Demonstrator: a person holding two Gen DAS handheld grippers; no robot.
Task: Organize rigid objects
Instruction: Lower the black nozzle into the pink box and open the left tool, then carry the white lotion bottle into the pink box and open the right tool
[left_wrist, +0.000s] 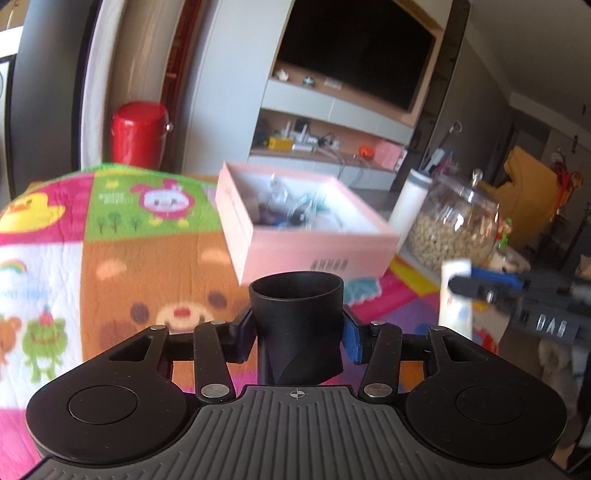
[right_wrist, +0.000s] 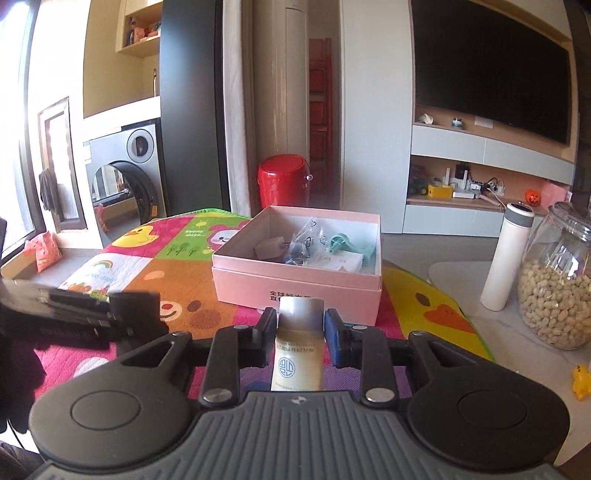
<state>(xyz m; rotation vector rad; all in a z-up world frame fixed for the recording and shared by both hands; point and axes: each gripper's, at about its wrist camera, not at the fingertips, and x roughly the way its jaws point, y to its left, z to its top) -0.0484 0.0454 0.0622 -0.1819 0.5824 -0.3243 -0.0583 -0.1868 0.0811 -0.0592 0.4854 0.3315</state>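
My left gripper is shut on a black cup-like tube, held upright above the colourful cartoon mat. My right gripper is shut on a cream tube with a grey cap; the tube also shows at the right of the left wrist view. An open pink box with several small items inside sits on the mat just beyond both grippers; it also shows in the left wrist view. The left gripper appears at the left of the right wrist view.
A white bottle and a glass jar of nuts stand right of the box on a pale table. A small yellow toy lies at the right edge. A red bin stands behind.
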